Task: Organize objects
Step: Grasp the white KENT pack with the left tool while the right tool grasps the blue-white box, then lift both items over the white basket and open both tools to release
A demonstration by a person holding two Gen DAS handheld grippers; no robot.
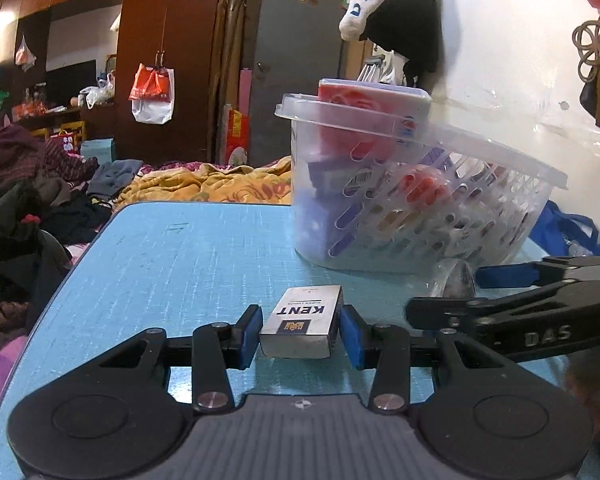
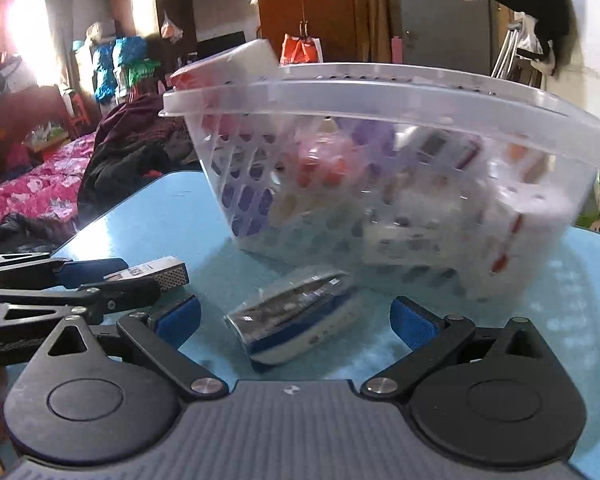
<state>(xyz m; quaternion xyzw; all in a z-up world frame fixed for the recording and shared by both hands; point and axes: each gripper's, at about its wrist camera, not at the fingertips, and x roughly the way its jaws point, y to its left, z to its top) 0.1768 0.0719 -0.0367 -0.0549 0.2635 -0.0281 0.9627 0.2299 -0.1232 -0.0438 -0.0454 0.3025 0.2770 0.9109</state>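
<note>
A silver and white KENT pack (image 1: 300, 322) sits between the blue pads of my left gripper (image 1: 300, 330), which is shut on it just above the blue mat (image 1: 180, 264). The right wrist view shows the same pack (image 2: 156, 272) in the left gripper (image 2: 116, 280) at the far left. My right gripper (image 2: 296, 316) is open, its fingers wide on either side of a blue and white item in clear wrap (image 2: 296, 328) lying on the mat. A translucent perforated basket (image 2: 380, 88) holding several packs stands just behind it.
The basket (image 1: 420, 216) fills the right half of the mat, and a red and white box (image 1: 372, 100) sticks up above its rim. The right gripper (image 1: 446, 290) reaches in from the right. Beyond the mat's far edge lie a bed with piled clothes (image 1: 28, 184) and a wardrobe.
</note>
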